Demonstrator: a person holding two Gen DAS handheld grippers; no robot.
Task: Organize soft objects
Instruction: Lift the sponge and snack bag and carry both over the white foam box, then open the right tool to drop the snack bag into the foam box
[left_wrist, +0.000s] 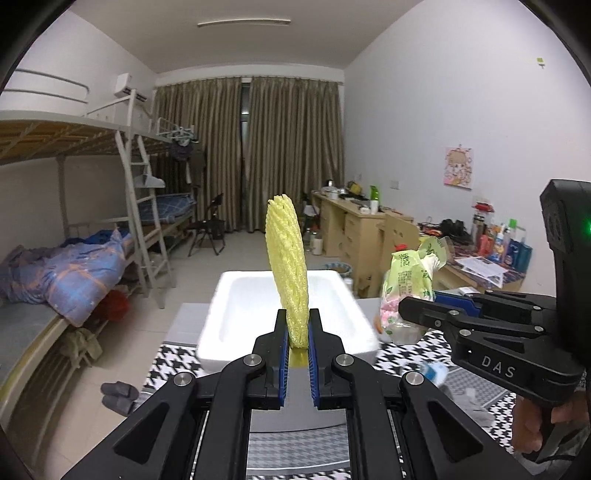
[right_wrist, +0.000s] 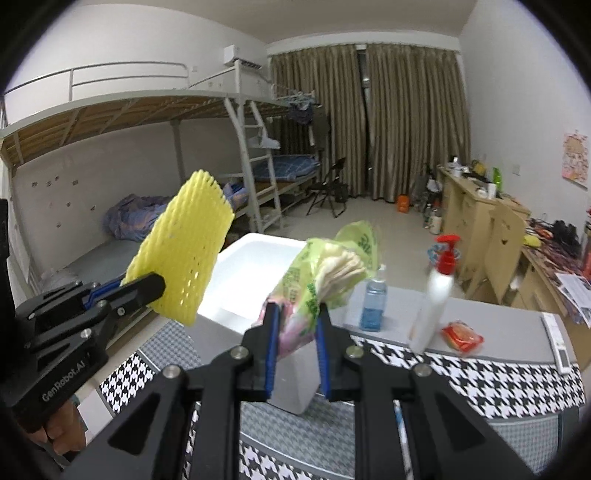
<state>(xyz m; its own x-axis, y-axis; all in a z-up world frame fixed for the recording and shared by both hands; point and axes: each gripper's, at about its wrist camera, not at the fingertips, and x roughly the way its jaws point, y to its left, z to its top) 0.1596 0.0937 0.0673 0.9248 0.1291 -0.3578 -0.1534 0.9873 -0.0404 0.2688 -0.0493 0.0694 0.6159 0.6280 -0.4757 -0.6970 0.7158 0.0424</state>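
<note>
My left gripper (left_wrist: 297, 325) is shut on a yellow foam net sleeve (left_wrist: 287, 269) and holds it upright above the white foam box (left_wrist: 255, 295). The sleeve also shows in the right wrist view (right_wrist: 184, 243), with the left gripper (right_wrist: 147, 288) at the left. My right gripper (right_wrist: 295, 321) is shut on a green plastic bag of tissues (right_wrist: 325, 273), held above the near right part of the white box (right_wrist: 258, 266). In the left wrist view the bag (left_wrist: 410, 280) and the right gripper (left_wrist: 406, 310) are to the right of the box.
The table has a black-and-white houndstooth cloth (right_wrist: 461, 373). On it stand a blue-liquid bottle (right_wrist: 373, 302), a white pump bottle with a red top (right_wrist: 437, 291) and a red packet (right_wrist: 461, 336). Bunk beds (left_wrist: 74, 236) stand at the left, cluttered desks (left_wrist: 369, 225) at the right.
</note>
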